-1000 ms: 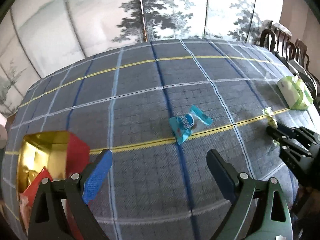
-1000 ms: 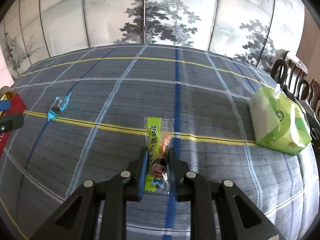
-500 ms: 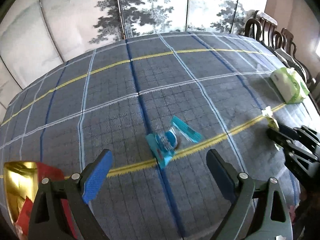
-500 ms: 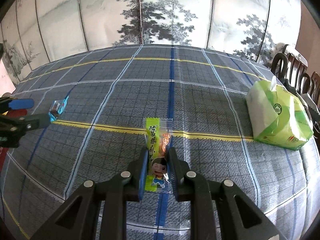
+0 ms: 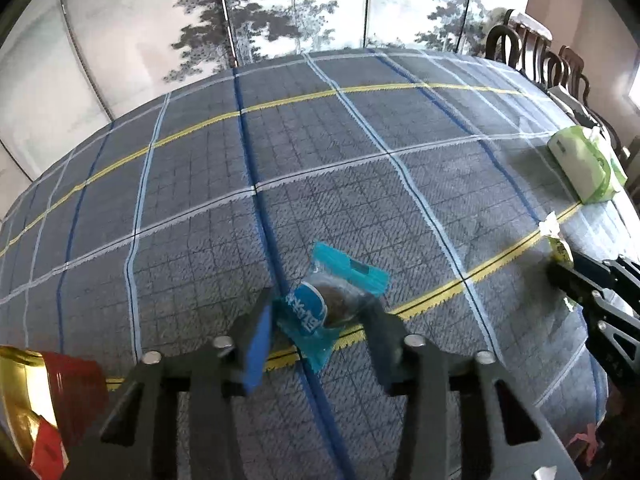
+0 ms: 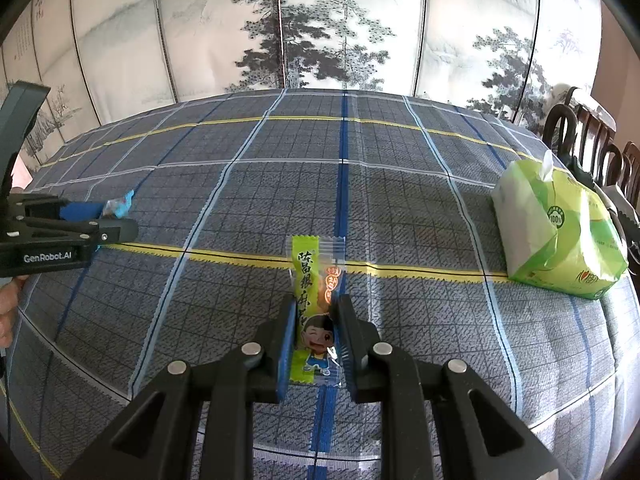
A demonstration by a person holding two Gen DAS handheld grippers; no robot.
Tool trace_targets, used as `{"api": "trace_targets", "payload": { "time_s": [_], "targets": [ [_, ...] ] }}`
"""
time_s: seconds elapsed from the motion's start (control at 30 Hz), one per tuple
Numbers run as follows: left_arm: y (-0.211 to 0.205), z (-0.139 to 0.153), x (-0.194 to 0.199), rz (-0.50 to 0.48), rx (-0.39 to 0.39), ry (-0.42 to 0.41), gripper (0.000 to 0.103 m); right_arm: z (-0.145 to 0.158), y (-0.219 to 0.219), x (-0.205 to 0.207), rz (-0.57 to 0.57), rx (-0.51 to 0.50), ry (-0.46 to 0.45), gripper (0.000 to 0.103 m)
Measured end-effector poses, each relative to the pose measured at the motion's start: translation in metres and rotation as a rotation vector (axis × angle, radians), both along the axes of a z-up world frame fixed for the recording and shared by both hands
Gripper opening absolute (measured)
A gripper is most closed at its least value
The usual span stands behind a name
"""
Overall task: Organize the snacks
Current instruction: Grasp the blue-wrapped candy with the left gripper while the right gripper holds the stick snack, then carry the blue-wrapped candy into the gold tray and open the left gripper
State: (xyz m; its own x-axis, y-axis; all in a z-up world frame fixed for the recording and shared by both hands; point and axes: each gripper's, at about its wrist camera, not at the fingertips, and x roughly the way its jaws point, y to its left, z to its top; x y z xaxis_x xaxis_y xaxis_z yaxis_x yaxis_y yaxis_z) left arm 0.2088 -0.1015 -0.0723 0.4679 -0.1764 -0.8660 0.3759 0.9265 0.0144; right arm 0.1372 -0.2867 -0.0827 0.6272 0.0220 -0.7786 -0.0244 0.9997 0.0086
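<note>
Red-and-gold box (image 5: 60, 384) holds a red packet (image 5: 46, 446).

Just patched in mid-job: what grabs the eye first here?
Each hand-held gripper has a snack between its fingers: the left hand-held gripper, its jaws just closing, around a blue-wrapped snack; the right hand-held gripper clamps a green snack packet. A green tissue pack sits far right on the plaid tablecloth.

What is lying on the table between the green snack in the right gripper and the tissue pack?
Nothing: in the right wrist view, only bare plaid tablecloth lies between the green snack and the tissue pack.
</note>
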Motion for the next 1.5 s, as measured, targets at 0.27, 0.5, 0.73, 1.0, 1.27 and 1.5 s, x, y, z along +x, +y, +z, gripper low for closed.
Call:
{"api": "trace_targets", "payload": {
  "time_s": [0.27, 0.5, 0.73, 1.0, 1.27, 1.5],
  "targets": [
    [0.007, 0.008, -0.012, 0.039, 0.000, 0.002, 0.025, 0.000, 0.001, 0.000, 0.000, -0.004, 0.000, 0.020],
    [0.008, 0.015, -0.028, 0.047, 0.002, -0.002, 0.025, 0.000, 0.000, 0.000, 0.000, -0.006, 0.000, 0.020],
    [0.017, 0.024, -0.045, 0.076, -0.036, 0.018, 0.025, 0.000, 0.001, 0.001, 0.000, -0.012, 0.000, 0.020],
    [0.031, 0.041, -0.080, 0.140, -0.031, 0.019, 0.025, 0.001, 0.001, 0.000, 0.001, -0.015, 0.000, 0.020],
    [0.043, 0.058, -0.117, 0.195, 0.043, -0.037, 0.025, 0.001, 0.001, 0.000, 0.000, -0.017, 0.000, 0.020],
    [0.059, 0.079, -0.143, 0.232, 0.075, -0.086, 0.025, 0.001, 0.001, -0.001, 0.000, -0.020, 0.000, 0.020]
  ]
}}
